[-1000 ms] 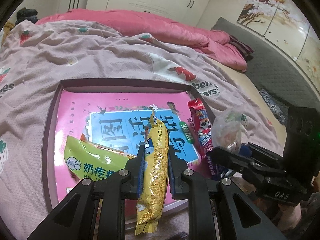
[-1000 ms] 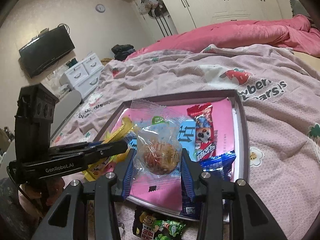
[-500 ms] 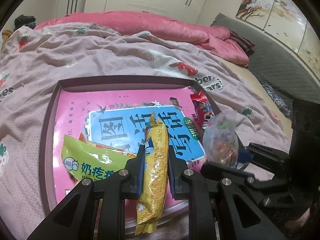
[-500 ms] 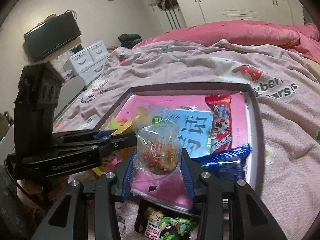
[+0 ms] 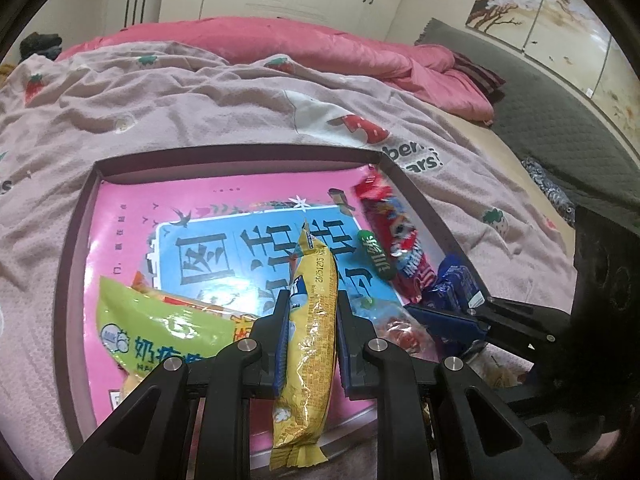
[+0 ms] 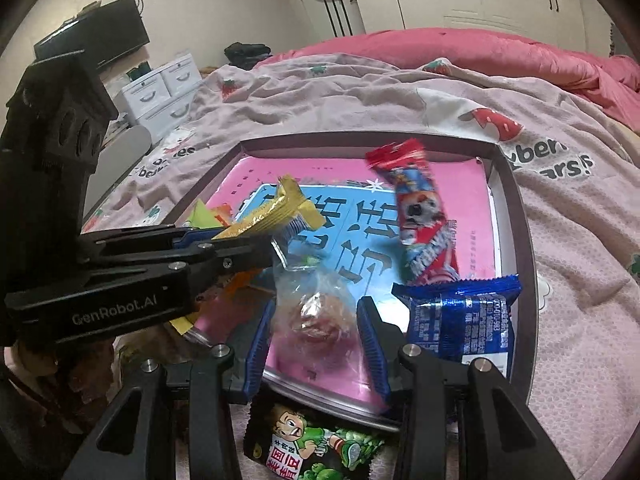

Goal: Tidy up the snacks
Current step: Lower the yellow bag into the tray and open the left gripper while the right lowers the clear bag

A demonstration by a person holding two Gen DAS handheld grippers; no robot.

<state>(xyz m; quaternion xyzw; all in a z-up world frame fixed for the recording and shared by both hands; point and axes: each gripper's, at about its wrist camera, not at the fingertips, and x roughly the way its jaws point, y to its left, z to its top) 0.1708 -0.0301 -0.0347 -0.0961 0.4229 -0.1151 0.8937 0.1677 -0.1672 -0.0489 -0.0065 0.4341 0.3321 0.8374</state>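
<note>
A shallow tray [image 5: 240, 156] with a pink and blue printed base lies on the bed. My left gripper [image 5: 312, 300] is shut on a long yellow snack packet [image 5: 316, 320], held upright over the tray's near edge. My right gripper [image 6: 316, 308] is shut on a clear-wrapped round snack [image 6: 316, 316] just above the tray's near right part. In the tray lie a red packet [image 6: 420, 216], a blue packet [image 6: 460, 320] and a green bag [image 5: 160, 332]. The left gripper [image 6: 256, 248] reaches in from the left, close beside the clear snack. A black and green packet [image 6: 316, 444] lies outside the tray's near edge.
The tray rests on a pink strawberry-print blanket [image 5: 200, 112] with a pink duvet [image 5: 320, 44] behind it. White drawers [image 6: 168, 88] and a television [image 6: 92, 40] stand left of the bed, with a grey mat [image 5: 540, 92] on its right.
My right gripper has sunk with the clear snack towards the tray's near right part, closer to the left gripper. The left gripper has kept its place with the yellow packet.
</note>
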